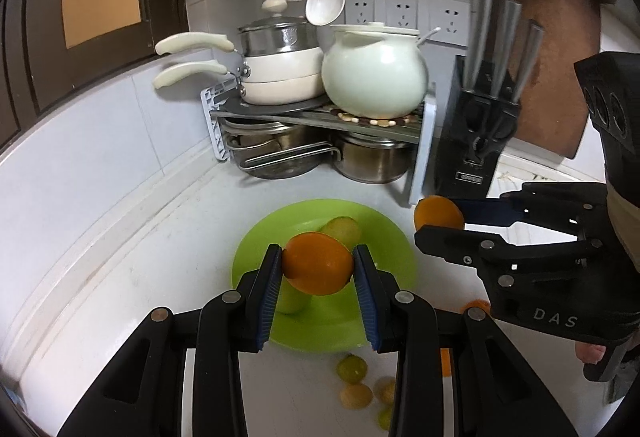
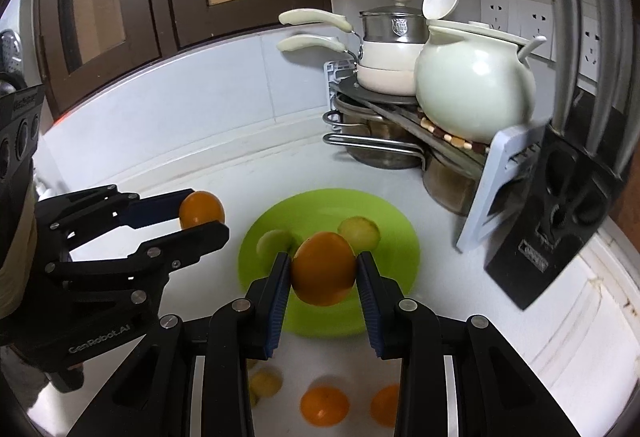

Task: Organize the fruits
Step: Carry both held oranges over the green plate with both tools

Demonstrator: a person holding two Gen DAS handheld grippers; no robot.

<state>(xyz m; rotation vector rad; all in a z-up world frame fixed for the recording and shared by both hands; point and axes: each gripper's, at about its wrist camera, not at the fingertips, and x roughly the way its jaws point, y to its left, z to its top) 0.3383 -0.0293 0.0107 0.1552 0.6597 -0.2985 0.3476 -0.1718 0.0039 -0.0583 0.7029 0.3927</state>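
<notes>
Orange fruit (image 1: pixel 318 263) clamped between left tongs (image 1: pixel 316 267), above green plate (image 1: pixel 384 225)

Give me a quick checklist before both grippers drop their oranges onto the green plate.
1. Left gripper shut on left orange: ok.
2. Right gripper shut on right orange: ok.
3. Both oranges over the green plate: cannot tell; the right one looks beside the rim in the left wrist view.
4. Free space on plate: ok; only two green fruits lie there.
5. Grippers apart from each other: ok.
6. Loose fruit left on counter: not ok, several remain.
</notes>
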